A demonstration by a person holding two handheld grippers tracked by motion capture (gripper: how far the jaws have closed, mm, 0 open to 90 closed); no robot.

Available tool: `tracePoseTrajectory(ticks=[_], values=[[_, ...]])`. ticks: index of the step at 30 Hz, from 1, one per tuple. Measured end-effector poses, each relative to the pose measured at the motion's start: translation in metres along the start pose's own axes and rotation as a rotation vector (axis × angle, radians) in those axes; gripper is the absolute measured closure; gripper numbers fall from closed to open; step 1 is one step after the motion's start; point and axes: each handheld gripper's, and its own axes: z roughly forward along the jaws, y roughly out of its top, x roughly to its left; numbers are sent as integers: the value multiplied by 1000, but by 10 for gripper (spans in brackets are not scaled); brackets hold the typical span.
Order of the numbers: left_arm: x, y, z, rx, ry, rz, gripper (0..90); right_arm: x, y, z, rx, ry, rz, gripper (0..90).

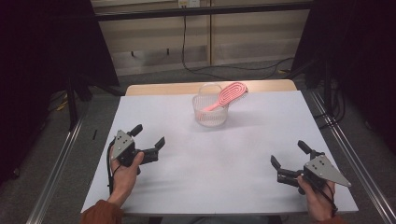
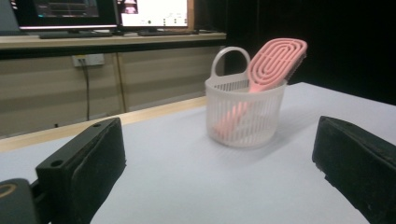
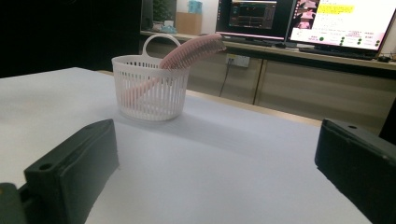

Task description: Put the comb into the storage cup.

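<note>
A small white slatted basket [image 1: 211, 111] [image 2: 245, 116] [image 3: 149, 88] with a loop handle stands upright near the table's far middle. A pink hairbrush [image 1: 229, 94] [image 2: 275, 63] [image 3: 189, 50] leans in it, handle down, its oval head sticking out over the rim. My left gripper [image 1: 148, 136] [image 2: 219, 170] rests open at the front left, held in a hand, with nothing between its jaws. At the front right my right gripper [image 1: 290, 155] [image 3: 217, 170] also stands open and empty. Both are well short of the basket.
The white table top [image 1: 215, 158] lies on a wooden table, with metal rails along both sides. Cables run over the floor beyond the far edge. Monitors [image 3: 336, 21] stand on a long bench behind the table.
</note>
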Motion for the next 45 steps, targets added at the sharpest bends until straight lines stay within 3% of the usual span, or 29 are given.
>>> tracePoseTrajectory(ticks=[5, 15, 19, 22, 31, 35, 38, 45], values=[[0, -3, -9, 16, -27, -23, 26, 0, 0, 0, -2, -2, 0, 0], [-5, -10, -32, 14, -8, -32, 26, 0, 0, -1, -1, -4, -1, 0], [-6, -11, -43, 0, 38, -22, 26, 0, 0, 0, -1, -8, 0, 0], [-6, -12, -49, -1, 36, -31, 27, 0, 0, 0, -1, -9, 1, 0], [-7, -22, -65, 58, 96, -38, 29, -1, 1, -2, -7, -23, 6, 0], [-5, -23, -70, 51, 126, -40, 29, -1, 1, -3, -9, -28, 11, 0], [-5, -24, -68, 57, 125, -50, 29, -1, 0, -3, -6, -28, 11, 0], [-11, -22, -64, 54, 65, -43, 29, -2, -1, -1, -3, -28, 18, 0]])
